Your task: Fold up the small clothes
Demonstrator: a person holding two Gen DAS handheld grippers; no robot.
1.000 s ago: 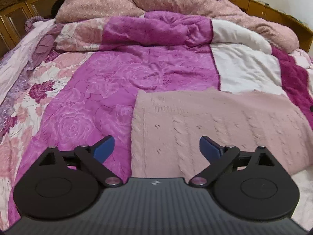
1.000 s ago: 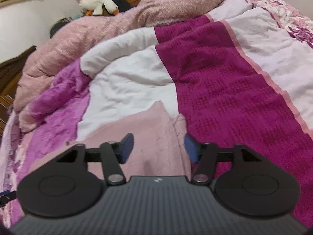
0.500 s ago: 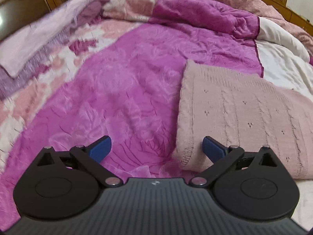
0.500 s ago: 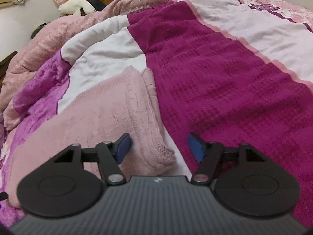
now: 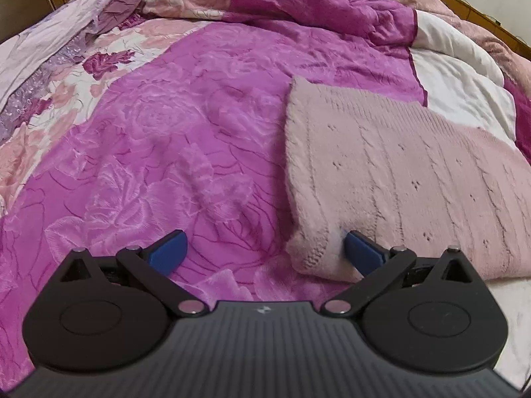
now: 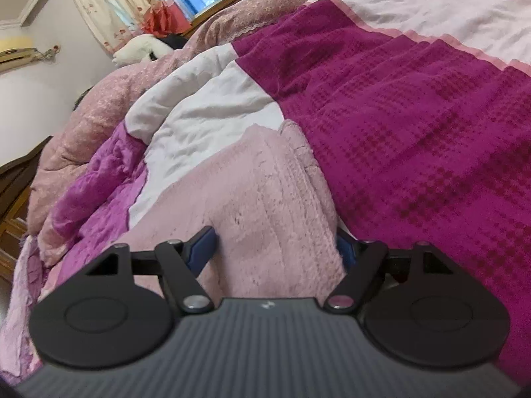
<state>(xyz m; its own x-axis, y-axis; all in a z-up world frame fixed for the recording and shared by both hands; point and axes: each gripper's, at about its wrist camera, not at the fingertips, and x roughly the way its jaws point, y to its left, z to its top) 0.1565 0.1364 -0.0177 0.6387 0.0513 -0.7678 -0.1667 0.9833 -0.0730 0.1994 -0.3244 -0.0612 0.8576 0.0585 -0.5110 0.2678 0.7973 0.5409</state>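
A pale pink knitted garment (image 5: 415,179) lies flat and folded on the bed. In the left wrist view its near left corner sits between the wide-open jaws of my left gripper (image 5: 264,248), close to the right fingertip (image 5: 360,250); the left fingertip hovers over bare bedspread. In the right wrist view the garment (image 6: 252,192) fills the gap of my right gripper (image 6: 272,248). Its jaws are opening and straddle the garment's right edge without a visible pinch. The right-hand fingertip (image 6: 343,248) is partly hidden behind the fabric.
A magenta floral bedspread (image 5: 149,152) runs left of the garment and a dark magenta waffle blanket (image 6: 415,116) runs right of it. A rumpled quilt (image 5: 315,10) is heaped at the bed's head. Wooden furniture (image 5: 26,3) stands at far left, a white plush toy (image 6: 142,48) by the window.
Both grippers have sunk toward the bed and closed in on the garment's near corners. The right gripper's jaws have spread wider and now straddle the garment's right edge.
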